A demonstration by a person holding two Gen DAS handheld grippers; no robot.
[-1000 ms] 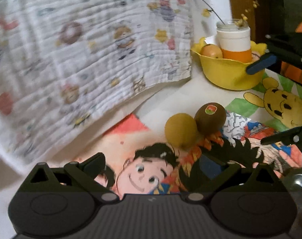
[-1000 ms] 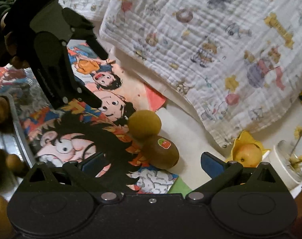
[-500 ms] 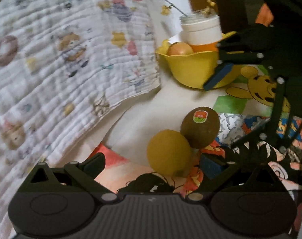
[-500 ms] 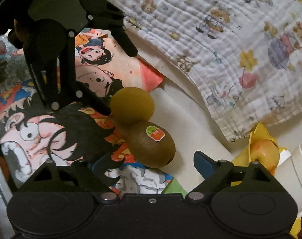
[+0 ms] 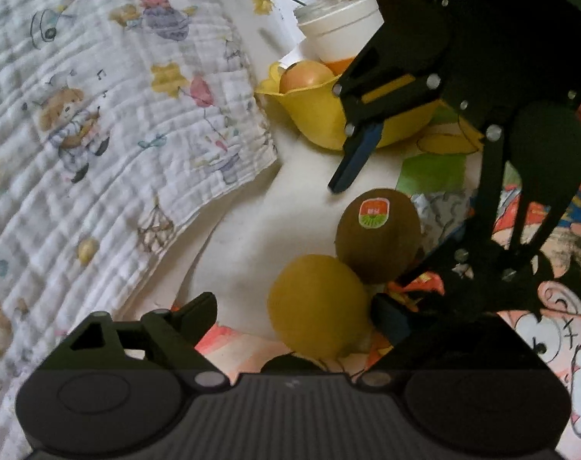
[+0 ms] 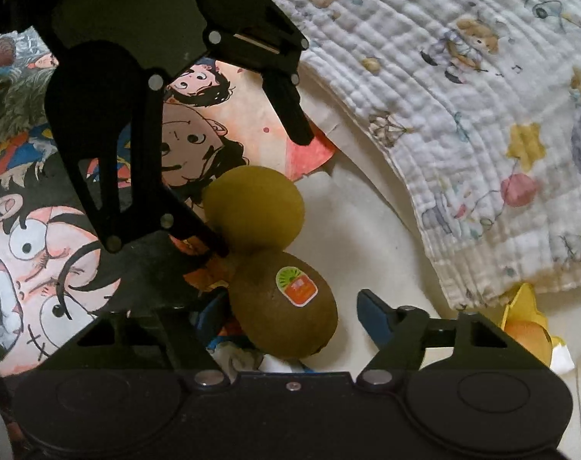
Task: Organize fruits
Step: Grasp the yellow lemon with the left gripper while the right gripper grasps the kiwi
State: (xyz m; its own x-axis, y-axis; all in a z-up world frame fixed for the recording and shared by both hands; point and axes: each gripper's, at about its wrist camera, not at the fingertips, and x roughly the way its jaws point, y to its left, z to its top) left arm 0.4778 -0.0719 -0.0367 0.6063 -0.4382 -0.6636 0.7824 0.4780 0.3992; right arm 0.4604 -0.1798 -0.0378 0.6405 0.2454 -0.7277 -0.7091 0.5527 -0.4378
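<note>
Two fruits lie touching on the cartoon-print mat: a plain yellow-brown round fruit point(image 5: 319, 304) and a brown kiwi with a sticker point(image 5: 378, 235). My left gripper point(image 5: 296, 312) is open, its fingers on either side of the yellow-brown fruit point(image 6: 254, 207). My right gripper point(image 6: 286, 316) is open, its fingers on either side of the stickered kiwi point(image 6: 284, 304). Each gripper shows in the other's view: the right one point(image 5: 361, 237) over the kiwi, the left one point(image 6: 263, 195) over the round fruit. A yellow bowl point(image 5: 321, 119) holds an apple point(image 5: 307, 74).
A white quilted cloth with cartoon prints point(image 5: 99, 122) lies left of the fruits, also in the right wrist view point(image 6: 482, 96). A white and orange jar with a twig point(image 5: 338, 28) stands behind the bowl. The cartoon mat point(image 6: 41, 253) covers the surface.
Both grippers have moved in closer to the two fruits. The fruits now sit between the open fingers. The fruits have not moved.
</note>
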